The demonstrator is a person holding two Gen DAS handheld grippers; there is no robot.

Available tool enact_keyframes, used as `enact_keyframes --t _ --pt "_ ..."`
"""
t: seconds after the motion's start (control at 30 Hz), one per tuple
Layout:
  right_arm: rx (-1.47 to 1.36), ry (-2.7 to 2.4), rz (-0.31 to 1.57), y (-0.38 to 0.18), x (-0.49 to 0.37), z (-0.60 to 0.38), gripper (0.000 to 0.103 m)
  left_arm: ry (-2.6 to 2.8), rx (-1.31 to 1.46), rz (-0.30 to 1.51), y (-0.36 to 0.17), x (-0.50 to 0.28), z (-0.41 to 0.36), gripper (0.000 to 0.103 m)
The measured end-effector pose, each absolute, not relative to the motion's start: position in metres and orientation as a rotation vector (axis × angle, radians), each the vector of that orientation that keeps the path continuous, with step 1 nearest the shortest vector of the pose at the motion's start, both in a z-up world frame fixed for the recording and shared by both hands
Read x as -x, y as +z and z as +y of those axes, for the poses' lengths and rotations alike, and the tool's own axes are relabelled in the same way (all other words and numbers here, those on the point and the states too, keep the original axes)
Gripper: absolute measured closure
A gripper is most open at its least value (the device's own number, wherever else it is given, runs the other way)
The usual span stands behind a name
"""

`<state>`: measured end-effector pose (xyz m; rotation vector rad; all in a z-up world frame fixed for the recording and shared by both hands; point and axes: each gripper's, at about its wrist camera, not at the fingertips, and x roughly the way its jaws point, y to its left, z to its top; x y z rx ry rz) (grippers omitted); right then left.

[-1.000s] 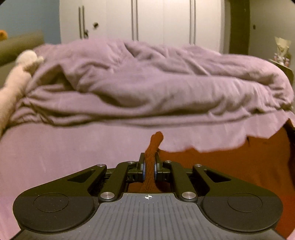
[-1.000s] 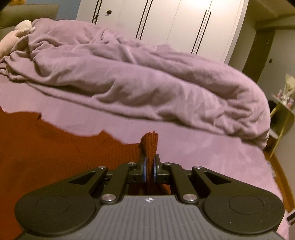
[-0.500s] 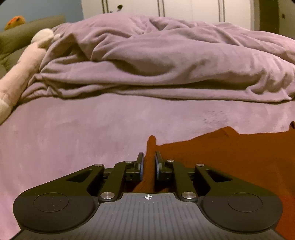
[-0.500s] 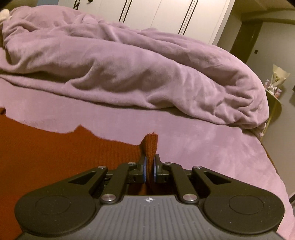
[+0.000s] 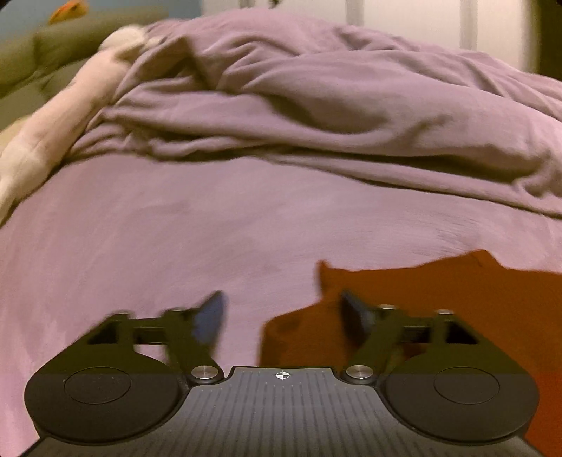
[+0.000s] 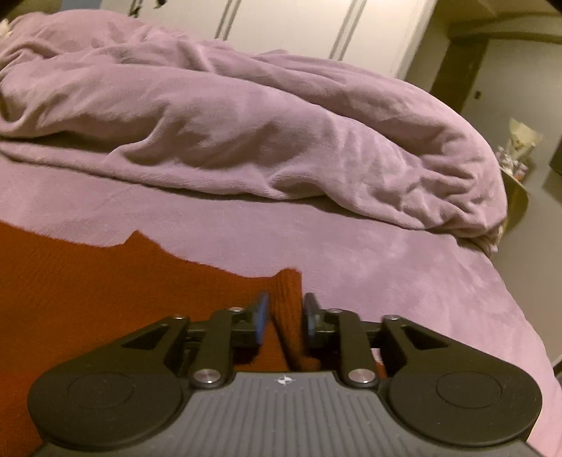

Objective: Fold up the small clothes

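Two grippers are seen low over the bed, each at one corner of a rust-red knitted garment (image 6: pixel 105 298) that is spread flat on the mauve bedspread (image 5: pixel 175 239). The left gripper (image 5: pixel 281 316) is caught with its jaws opening and already spread wide; the near left corner of the garment (image 5: pixel 337 281) lies between them but is touched by neither pad, so it has been let go. The right gripper (image 6: pixel 284 313) is also opening, though far less; a raised fold of the garment's right corner stands between its blue pads, with a gap visible on either side, so the cloth appears released rather than pinched.

The placement is judged to be deliberate: with one corner at each gripper, an edge can be carried and laid down evenly, and the release at both ends at once suggests that a fold, or a flattening of the piece, is being finished here. The far edge of the garment is uneven and may need smoothing.

Beyond the garment a clear stretch of bedspread is offered as a soft working surface. Farther back a crumpled duvet (image 6: pixel 281 133) of the same colour is heaped across the bed, with a pale plush toy (image 5: pixel 52 133) at its left end. White wardrobe doors (image 6: pixel 288 28) are seen behind, and a small cluttered side table (image 6: pixel 516 168) at the far right.
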<state>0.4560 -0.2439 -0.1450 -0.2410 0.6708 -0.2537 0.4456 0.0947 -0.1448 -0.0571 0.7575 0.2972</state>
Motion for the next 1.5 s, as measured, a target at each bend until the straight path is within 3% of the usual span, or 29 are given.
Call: enact_keyframes --t 0.17,0.33,0.47,0.77,0.87,1.03,1.1,1.17,1.37,1.4,1.47,1.5 --pt "0.060 -0.478 0.609 -0.121 -0.426 -0.279 0.069 0.292 0.071 0.796 -0.130 -0.429 0.112 0.006" --pt "-0.287 -0.200 0.576 -0.096 -0.328 -0.314 0.068 0.126 0.180 0.716 -0.100 -0.353 0.126 0.006" --pt "-0.515 -0.082 0.593 -0.102 -0.255 -0.336 0.065 0.067 0.328 0.755 -0.101 -0.301 0.141 0.006" --pt "-0.542 -0.056 0.649 -0.125 -0.236 -0.341 0.064 0.008 0.517 0.850 -0.123 -0.268 0.138 0.007" --pt "-0.565 -0.073 0.691 -0.133 -0.242 -0.342 0.064 0.025 0.569 0.849 -0.127 -0.273 0.137 0.018" --pt "-0.535 -0.091 0.709 -0.133 -0.247 -0.338 0.083 0.035 0.557 0.888 -0.130 -0.282 0.130 0.046" --pt "-0.462 -0.092 0.696 -0.127 -0.249 -0.330 0.091 0.025 0.527 0.895 -0.128 -0.284 0.126 0.064" --pt "-0.394 -0.110 0.687 -0.121 -0.249 -0.323 0.093 0.028 0.498 0.893 -0.124 -0.284 0.124 0.070" --pt "-0.265 -0.203 0.695 -0.119 -0.251 -0.317 0.097 0.032 0.444 0.892 -0.118 -0.285 0.124 0.079" --pt "-0.214 -0.243 0.702 -0.121 -0.253 -0.317 0.102 0.028 0.442 0.893 -0.118 -0.286 0.125 0.079" --pt "-0.099 -0.366 0.769 -0.132 -0.262 -0.323 0.103 0.020 0.451 0.899 -0.119 -0.287 0.130 0.078" --pt "-0.122 -0.362 0.778 -0.132 -0.260 -0.328 0.103 0.013 0.452 0.899 -0.119 -0.287 0.132 0.071"
